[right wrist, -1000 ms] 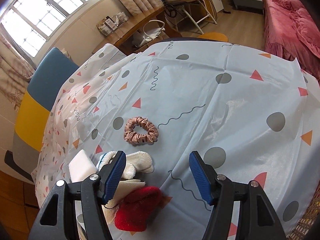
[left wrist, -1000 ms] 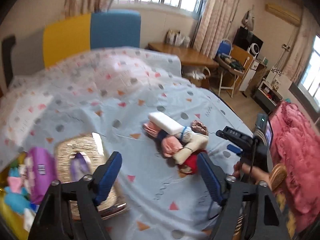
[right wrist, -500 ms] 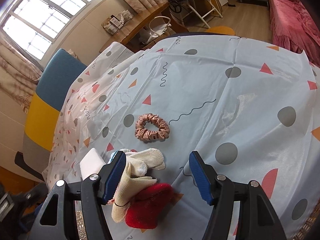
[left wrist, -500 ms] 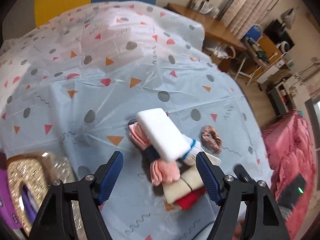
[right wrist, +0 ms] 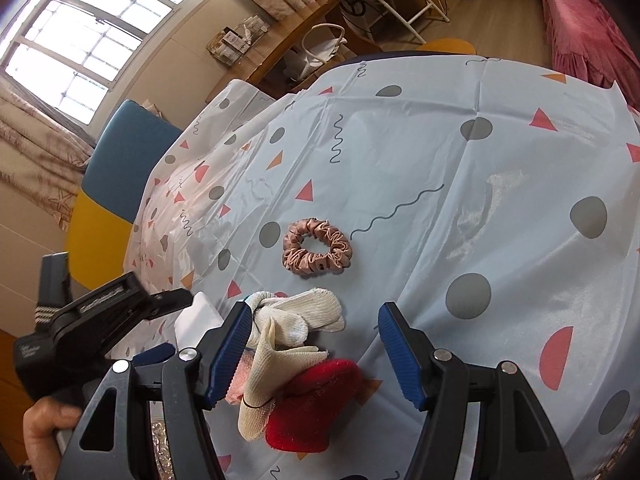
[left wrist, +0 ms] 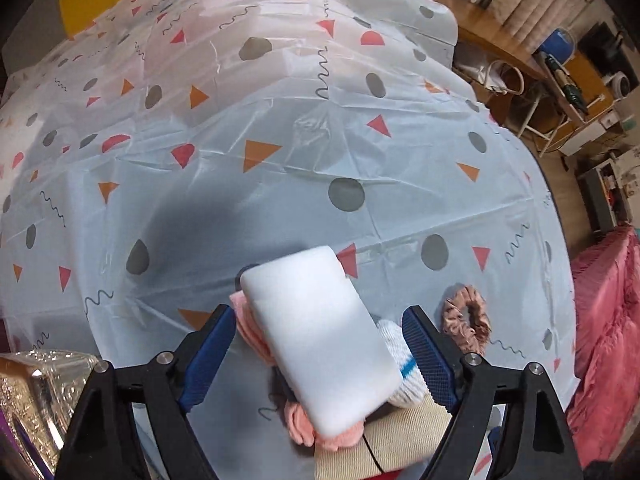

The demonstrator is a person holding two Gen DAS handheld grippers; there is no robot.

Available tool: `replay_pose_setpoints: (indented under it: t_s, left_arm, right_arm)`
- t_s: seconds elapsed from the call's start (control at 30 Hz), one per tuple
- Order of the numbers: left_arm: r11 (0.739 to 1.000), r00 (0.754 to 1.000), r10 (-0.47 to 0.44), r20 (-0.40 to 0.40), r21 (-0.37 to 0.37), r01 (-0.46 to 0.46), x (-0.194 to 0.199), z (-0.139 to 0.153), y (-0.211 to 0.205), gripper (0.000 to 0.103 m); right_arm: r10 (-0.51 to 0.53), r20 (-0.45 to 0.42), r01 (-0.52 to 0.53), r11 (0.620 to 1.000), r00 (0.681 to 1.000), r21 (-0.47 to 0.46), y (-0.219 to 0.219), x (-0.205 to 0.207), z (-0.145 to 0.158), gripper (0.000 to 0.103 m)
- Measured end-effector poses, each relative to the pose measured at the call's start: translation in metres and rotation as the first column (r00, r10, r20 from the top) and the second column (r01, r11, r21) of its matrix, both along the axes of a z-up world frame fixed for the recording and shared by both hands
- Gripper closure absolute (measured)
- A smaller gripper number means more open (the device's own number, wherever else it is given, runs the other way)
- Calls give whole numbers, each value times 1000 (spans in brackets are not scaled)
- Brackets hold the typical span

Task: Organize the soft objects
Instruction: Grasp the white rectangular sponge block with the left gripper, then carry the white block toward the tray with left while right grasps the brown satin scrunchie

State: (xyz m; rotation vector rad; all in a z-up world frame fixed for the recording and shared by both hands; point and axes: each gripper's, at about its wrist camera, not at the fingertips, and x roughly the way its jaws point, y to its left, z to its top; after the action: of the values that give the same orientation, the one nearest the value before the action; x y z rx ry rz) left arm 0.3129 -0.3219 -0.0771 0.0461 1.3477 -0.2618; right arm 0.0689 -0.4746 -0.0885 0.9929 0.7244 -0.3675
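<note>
A pile of soft things lies on the patterned tablecloth [left wrist: 280,184]. A white sponge block [left wrist: 320,340] rests on top, over pink socks [left wrist: 250,330], a white sock with a blue stripe [left wrist: 400,364] and a beige sock [left wrist: 400,440]. My left gripper [left wrist: 320,350] points steeply down over the sponge with its jaws opening. The sponge sits between the fingers with gaps at both sides. My right gripper [right wrist: 314,336] hangs open above cream socks [right wrist: 296,320] and a red knit piece [right wrist: 316,404], gripping nothing. A pink scrunchie [right wrist: 316,246] lies apart, beyond the pile.
A gold foil box [left wrist: 24,392] stands at the near left of the table. A blue and yellow chair [right wrist: 120,168] is behind the table, a wooden desk [left wrist: 492,28] beyond it, and a pink bed [left wrist: 608,340] on the right. A hand [right wrist: 48,424] holds the left tool.
The left gripper came down and tilted over the pile; the sponge now sits between its wider fingers. It has entered the right wrist view. The right gripper barely moved.
</note>
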Motion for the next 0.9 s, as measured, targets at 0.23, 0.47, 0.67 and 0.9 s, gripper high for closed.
replay_pose_setpoints:
  t_s: [0.23, 0.47, 0.67, 0.9]
  left_arm:
    - [1000, 1000, -25, -14, 0, 25, -3, -12, 6, 39]
    - [994, 998, -20, 56, -110, 26, -28, 10, 48, 45]
    - [988, 997, -31, 77, -149, 42, -55, 19, 72, 45]
    - [982, 995, -36, 96, -180, 53, -70, 24, 82, 45]
  right_arm:
    - [9, -8, -9, 1000, 1000, -5, 1, 2, -1, 36]
    - [-12, -22, 11, 1000, 1000, -29, -2, 0, 0, 36]
    - [-46, -62, 43, 998, 997, -41, -9, -1, -2, 36]
    - [82, -188, -115, 978, 979, -176, -12, 52, 5, 36]
